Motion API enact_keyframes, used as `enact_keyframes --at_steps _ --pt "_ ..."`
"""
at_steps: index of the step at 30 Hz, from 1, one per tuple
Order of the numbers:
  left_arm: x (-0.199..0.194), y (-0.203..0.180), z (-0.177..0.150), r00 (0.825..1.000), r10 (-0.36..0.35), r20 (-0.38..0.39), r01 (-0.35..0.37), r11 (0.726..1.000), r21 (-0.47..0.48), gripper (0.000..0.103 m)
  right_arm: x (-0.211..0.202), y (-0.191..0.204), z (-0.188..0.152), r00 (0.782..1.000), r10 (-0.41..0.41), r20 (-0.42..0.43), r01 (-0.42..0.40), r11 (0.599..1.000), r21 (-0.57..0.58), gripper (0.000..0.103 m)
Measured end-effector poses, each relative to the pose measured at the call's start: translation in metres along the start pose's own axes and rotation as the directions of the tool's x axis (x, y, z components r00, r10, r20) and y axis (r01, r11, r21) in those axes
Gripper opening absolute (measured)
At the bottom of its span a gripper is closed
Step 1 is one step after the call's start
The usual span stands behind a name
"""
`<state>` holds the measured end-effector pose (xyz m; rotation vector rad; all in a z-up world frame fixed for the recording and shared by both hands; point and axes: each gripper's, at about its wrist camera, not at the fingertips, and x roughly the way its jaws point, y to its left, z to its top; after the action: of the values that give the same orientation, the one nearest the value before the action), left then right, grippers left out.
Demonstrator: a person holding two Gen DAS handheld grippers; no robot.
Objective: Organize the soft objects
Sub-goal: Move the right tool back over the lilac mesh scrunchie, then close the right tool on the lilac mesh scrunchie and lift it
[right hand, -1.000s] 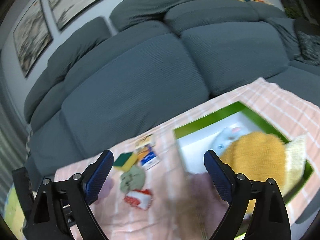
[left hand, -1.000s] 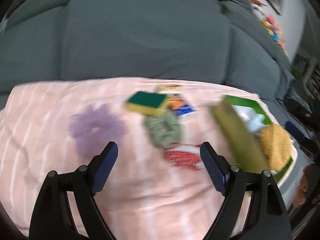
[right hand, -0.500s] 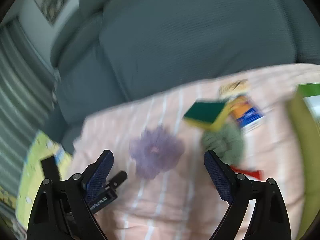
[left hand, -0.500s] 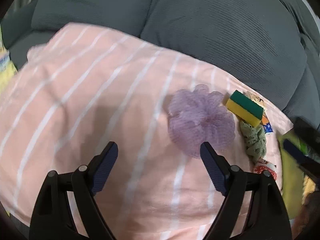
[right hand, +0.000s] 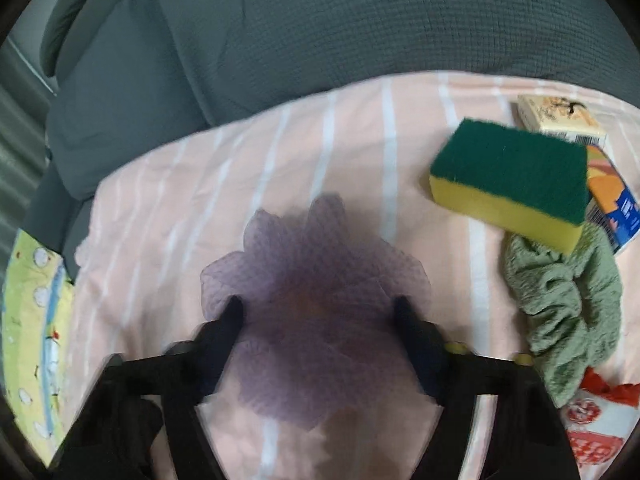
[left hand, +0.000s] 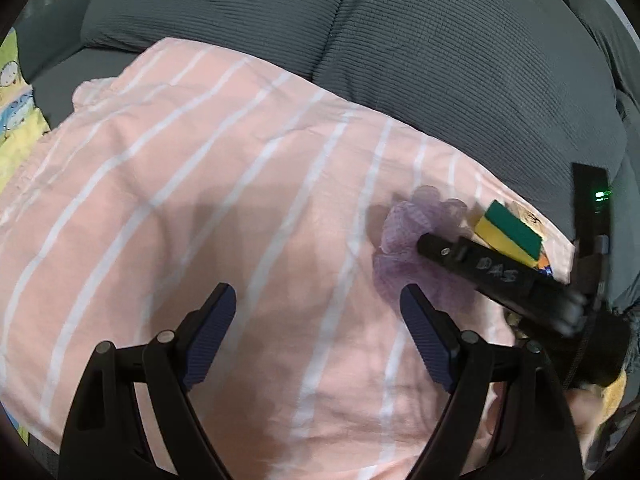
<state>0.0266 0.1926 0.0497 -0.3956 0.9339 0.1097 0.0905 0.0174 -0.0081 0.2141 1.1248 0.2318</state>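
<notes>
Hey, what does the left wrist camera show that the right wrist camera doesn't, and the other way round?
Only the left wrist view shows the left gripper, open over bare cloth, and the right gripper's black body from the side.

Only the right wrist view shows the crumpled green cloth, the red-and-white packet and the right gripper open around the purple mesh pouf.

Both show the pouf, the yellow-and-green sponge, the pink striped blanket and the grey sofa.

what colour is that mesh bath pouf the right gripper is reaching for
Pale purple mesh bath pouf, clearest in the right wrist view, between the open right gripper fingers.
</notes>
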Motion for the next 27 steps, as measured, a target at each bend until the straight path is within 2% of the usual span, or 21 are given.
enact_keyframes --at_steps 1,3,6,9,14,19,20,22,23,24,27 --pt "0.000 0.000 -0.001 1.000 -0.007 -0.004 0.007 1.000 0.001 0.083 0.002 0.000 0.001 1.000 -0.008 0.003 0.008 1.000 -0.003 0.054" --pt "0.002 -0.002 0.000 1.000 -0.010 -0.005 0.010 1.000 0.007 0.083 0.000 0.002 0.000 0.999 -0.045 0.027 0.046 0.998 -0.031 0.025" --pt "-0.001 -0.003 -0.001 1.000 -0.015 0.000 0.015 1.000 0.004 0.084 -0.017 -0.003 -0.002 0.999 0.005 0.043 -0.005 1.000 -0.011 0.014" --pt "-0.005 -0.004 -0.002 0.999 -0.039 -0.002 0.039 0.999 0.000 0.084 -0.041 -0.007 -0.009 0.996 0.074 0.058 -0.074 0.997 -0.001 0.014" --pt "-0.016 -0.005 -0.009 0.997 -0.078 0.011 0.078 0.997 0.005 0.084 -0.088 -0.013 -0.032 0.990 0.138 0.026 -0.137 0.990 -0.030 0.014" --pt "-0.015 -0.017 -0.017 0.995 -0.094 -0.017 0.094 0.994 0.051 0.084 -0.096 -0.018 -0.059 0.994 0.104 -0.040 -0.107 0.991 -0.079 0.014" --pt "-0.015 -0.018 -0.018 0.995 -0.099 -0.018 0.100 0.993 0.058 0.084 -0.095 -0.020 -0.062 0.995 0.095 -0.039 -0.098 0.992 -0.080 0.017" --pt "-0.016 -0.020 -0.021 0.993 -0.114 -0.022 0.115 0.991 0.069 0.084 -0.093 -0.024 -0.065 0.996 0.082 -0.021 -0.083 0.993 -0.080 0.035" --pt "-0.016 -0.021 -0.022 0.992 -0.122 -0.028 0.124 0.990 0.075 0.084 -0.093 -0.027 -0.065 0.998 0.066 -0.011 -0.067 0.995 -0.077 0.057" --pt "-0.015 -0.021 -0.024 0.991 -0.128 -0.038 0.131 0.988 0.078 0.084 -0.095 -0.028 -0.066 0.998 0.059 -0.001 -0.059 0.996 -0.071 0.072" --pt "-0.013 -0.023 -0.028 0.985 -0.159 -0.067 0.164 0.984 0.076 0.084 -0.114 -0.035 -0.063 0.994 0.088 0.069 -0.085 0.995 -0.044 0.076"
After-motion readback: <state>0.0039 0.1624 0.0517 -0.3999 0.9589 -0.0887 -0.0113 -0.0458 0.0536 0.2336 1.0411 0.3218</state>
